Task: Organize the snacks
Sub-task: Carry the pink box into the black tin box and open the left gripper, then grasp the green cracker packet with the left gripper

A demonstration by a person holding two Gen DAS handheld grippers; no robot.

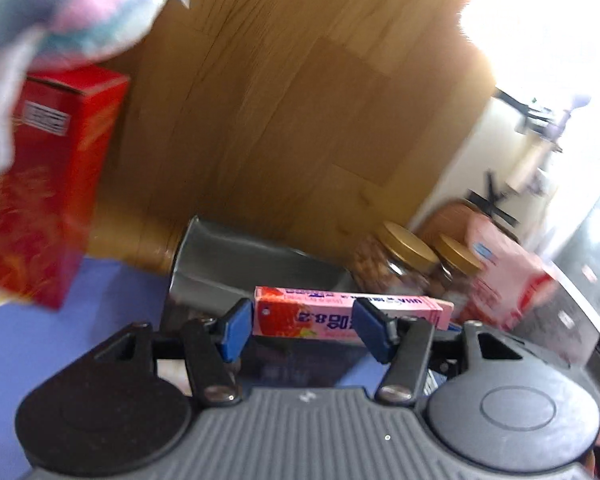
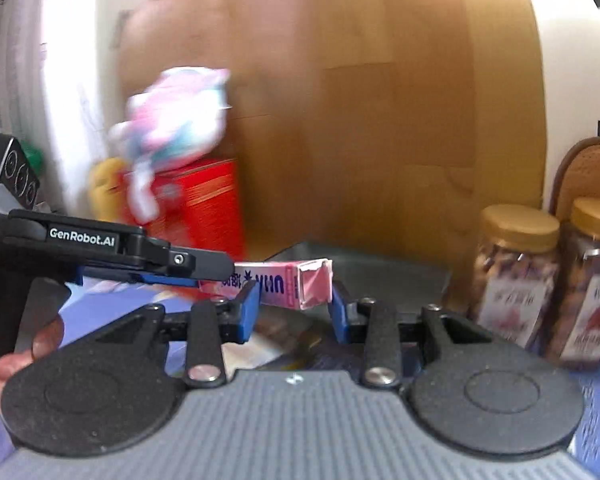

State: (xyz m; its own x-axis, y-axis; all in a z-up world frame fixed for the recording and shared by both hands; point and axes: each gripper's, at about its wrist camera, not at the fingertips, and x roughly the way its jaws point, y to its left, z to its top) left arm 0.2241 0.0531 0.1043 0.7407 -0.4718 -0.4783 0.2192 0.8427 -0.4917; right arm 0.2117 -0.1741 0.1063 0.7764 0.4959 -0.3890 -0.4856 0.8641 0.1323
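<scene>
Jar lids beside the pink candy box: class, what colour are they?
Gold, on both jar lids; clearest in the right wrist view.

Blocked rightward by two gold-lidded jars (image 2: 518,270) standing close together; hemmed left by red box (image 2: 204,204); open room above grey tray (image 2: 380,270) between them.

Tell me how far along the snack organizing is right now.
Early to midway, at a guess. Done: two jars stand together by the wall, though whether they were sorted is unclear. In hand: the pink box is held over the gray tray, with the left gripper and the right gripper both around it. Left: setting it down, and possibly the pink bag and red box.
</scene>
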